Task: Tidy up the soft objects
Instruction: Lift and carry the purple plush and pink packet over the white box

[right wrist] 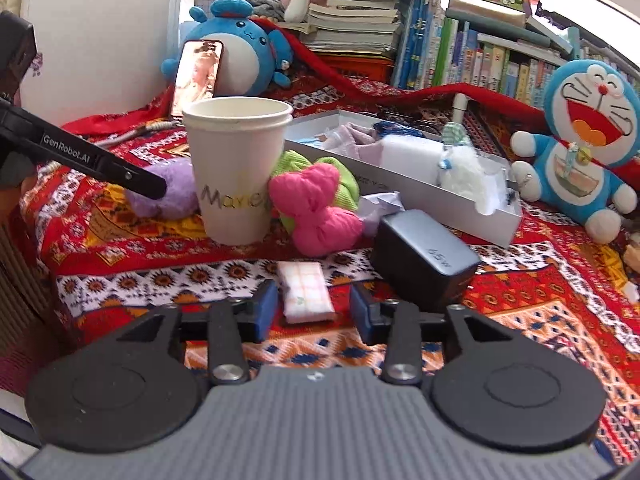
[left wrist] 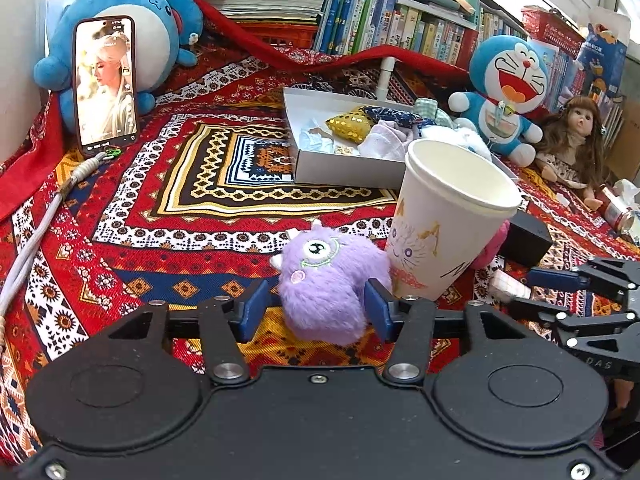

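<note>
A fluffy purple one-eyed plush (left wrist: 326, 276) lies on the patterned cloth between the blue pads of my open left gripper (left wrist: 318, 310); the pads stand at its sides. It also shows in the right wrist view (right wrist: 170, 190), behind the left gripper's arm. My right gripper (right wrist: 314, 308) is open around a small checked tissue pack (right wrist: 306, 290). A pink cloth bundle (right wrist: 316, 208) and a green one (right wrist: 344, 184) lie beside a white paper cup (right wrist: 236, 168). A white tray (left wrist: 340, 166) holds several soft items.
A black charger block (right wrist: 424, 258) lies right of the tissue pack. A phone (left wrist: 106, 82) leans on a blue whale plush (left wrist: 132, 12). A Doraemon plush (left wrist: 506, 92), a doll (left wrist: 572, 136) and books (left wrist: 400, 24) stand at the back. A cord (left wrist: 36, 232) runs along the left.
</note>
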Motion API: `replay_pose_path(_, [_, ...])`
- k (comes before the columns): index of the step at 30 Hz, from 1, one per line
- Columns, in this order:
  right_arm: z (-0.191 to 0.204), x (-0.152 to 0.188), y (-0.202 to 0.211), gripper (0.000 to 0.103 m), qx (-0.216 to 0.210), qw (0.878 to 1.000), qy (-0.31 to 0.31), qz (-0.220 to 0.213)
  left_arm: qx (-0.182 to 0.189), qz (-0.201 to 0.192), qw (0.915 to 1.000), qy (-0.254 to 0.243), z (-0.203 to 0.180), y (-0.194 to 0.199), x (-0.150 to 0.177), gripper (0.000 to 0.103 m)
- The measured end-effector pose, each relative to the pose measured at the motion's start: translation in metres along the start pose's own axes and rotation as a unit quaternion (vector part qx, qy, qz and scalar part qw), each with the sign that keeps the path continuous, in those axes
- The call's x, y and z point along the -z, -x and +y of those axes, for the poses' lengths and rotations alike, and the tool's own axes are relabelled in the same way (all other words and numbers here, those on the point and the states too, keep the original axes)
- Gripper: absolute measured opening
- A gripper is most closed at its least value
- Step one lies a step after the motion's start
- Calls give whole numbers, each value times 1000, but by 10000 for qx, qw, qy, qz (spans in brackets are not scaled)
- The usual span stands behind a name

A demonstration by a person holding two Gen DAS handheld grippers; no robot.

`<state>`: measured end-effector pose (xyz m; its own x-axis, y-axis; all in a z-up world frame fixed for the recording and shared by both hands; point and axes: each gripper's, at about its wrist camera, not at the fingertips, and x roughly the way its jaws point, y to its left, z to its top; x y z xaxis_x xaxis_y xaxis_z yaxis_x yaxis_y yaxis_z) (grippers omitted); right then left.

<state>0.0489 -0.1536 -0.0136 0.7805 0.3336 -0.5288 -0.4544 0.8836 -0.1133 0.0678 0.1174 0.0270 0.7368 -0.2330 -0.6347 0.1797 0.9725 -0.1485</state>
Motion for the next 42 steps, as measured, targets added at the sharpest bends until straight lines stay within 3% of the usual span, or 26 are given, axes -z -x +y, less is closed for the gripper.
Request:
replay_pose_path(9, [-24, 6, 7, 61, 929, 9941, -534, 140, -72, -52, 9999, -139, -5, -8, 0, 63])
replay_pose_path(12, [-27, 6, 15, 61, 812, 9930, -855, 7, -81, -66, 9999, -120, -6, -9, 0, 66])
replay_pose_path(16, [-15, 2, 17, 70, 523, 9938, -957, -201, -63, -57, 9999, -103, -9, -11, 2, 70])
replay_pose_path(19, [1, -1, 10, 75, 688, 9922, -983, -339, -15, -61, 9999, -101, -13, -14, 3, 76])
replay_pose_path(27, [16, -1, -11, 78, 1181, 9837, -1316, -330, -210, -182, 9992, -278, -25, -24, 6, 76])
replay_pose_path(29, [14, 1, -12, 78, 1221, 9819, -1414, -309, -340, -212, 9985, -382, -27, -24, 7, 69])
replay_pose_path(30, [13, 1, -13, 78, 1201, 9818, -1447, -278, -381, -210, 9982, -412, -28, -24, 7, 60])
replay_pose_path(31, [12, 2, -13, 78, 1191, 9816, -1468, -259, -369, -204, 9982, -424, -27, -24, 7, 60])
replay_pose_path(33, [12, 2, -14, 73, 1134, 9821, -1484, -231, -345, -215, 9984, -404, -26, -22, 8, 59])
replay_pose_path(35, [13, 3, -13, 55, 1111, 9827, -1466, -238, -363, -251, 9980, -447, -26, -18, 8, 58])
replay_pose_path(37, [13, 2, -13, 47, 1088, 9831, -1450, -247, -408, -309, 9974, -501, -26, -14, 7, 58])
replay_pose_path(42, [13, 0, -8, 47, 1086, 9835, -1410, -311, -501, -429, 9968, -444, -21, -3, 1, 58])
